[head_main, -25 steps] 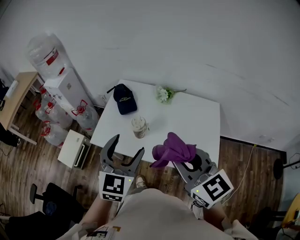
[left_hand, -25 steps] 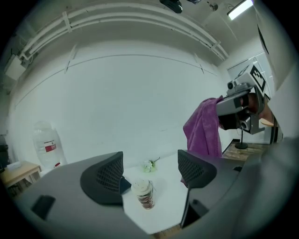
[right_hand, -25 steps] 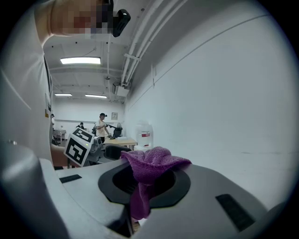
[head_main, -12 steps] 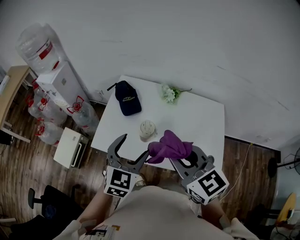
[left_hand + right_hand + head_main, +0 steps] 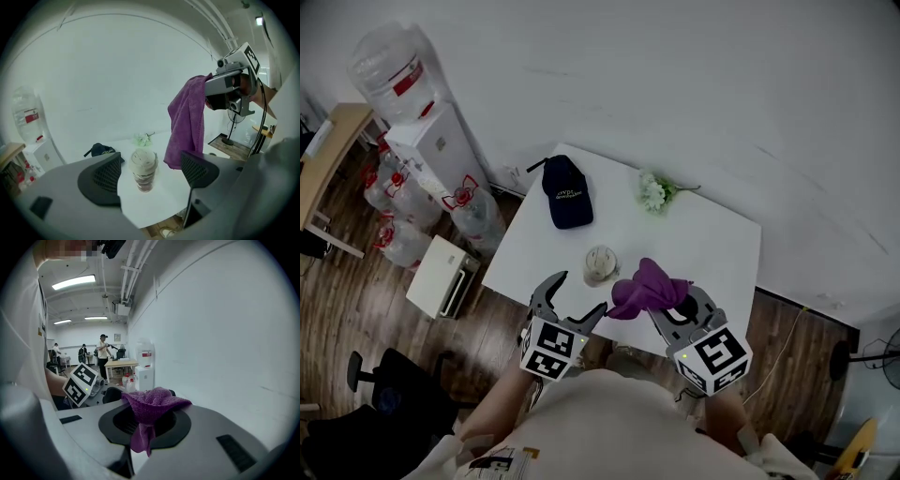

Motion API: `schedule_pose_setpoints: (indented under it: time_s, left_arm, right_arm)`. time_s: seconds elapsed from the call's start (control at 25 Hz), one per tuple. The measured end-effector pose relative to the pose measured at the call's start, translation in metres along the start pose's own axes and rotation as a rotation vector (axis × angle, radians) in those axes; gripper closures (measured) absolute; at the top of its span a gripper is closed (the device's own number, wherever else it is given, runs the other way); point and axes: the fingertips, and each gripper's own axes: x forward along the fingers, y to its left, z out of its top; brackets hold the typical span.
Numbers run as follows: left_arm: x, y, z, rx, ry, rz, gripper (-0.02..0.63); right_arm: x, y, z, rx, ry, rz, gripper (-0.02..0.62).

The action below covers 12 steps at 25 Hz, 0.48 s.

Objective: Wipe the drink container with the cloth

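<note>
Head view: wiping not started. Drink container (image 5: 601, 264) stands upright near the table's (image 5: 712, 246) near edge, untouched. Left gripper (image 5: 578, 294) sits just short of it; right gripper (image 5: 670, 305) is beside it with the purple cloth (image 5: 647, 286).

Left gripper view: jaws wide, have just been opening, nothing gripped. The container is framed between the pads, ahead of them.

Right gripper view: jaws pinched on the bunched cloth.

Remaining: steady the container, wipe.

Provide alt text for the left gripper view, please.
The left hand-held gripper, jaws just opened wider and empty, faces a lidded drink cup on a white table. A purple cloth hangs from the right hand-held gripper beside it.
</note>
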Motion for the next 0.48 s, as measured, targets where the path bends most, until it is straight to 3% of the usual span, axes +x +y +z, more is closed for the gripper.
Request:
schedule_pose_setpoints:
  time_s: [0.48]
  left_arm:
    - [0.087, 0.013, -0.034, -0.045, 0.162, 0.12, 0.201]
  right_arm:
    - [0.05, -0.06, -0.029, 0.054, 0.052, 0.183, 0.526]
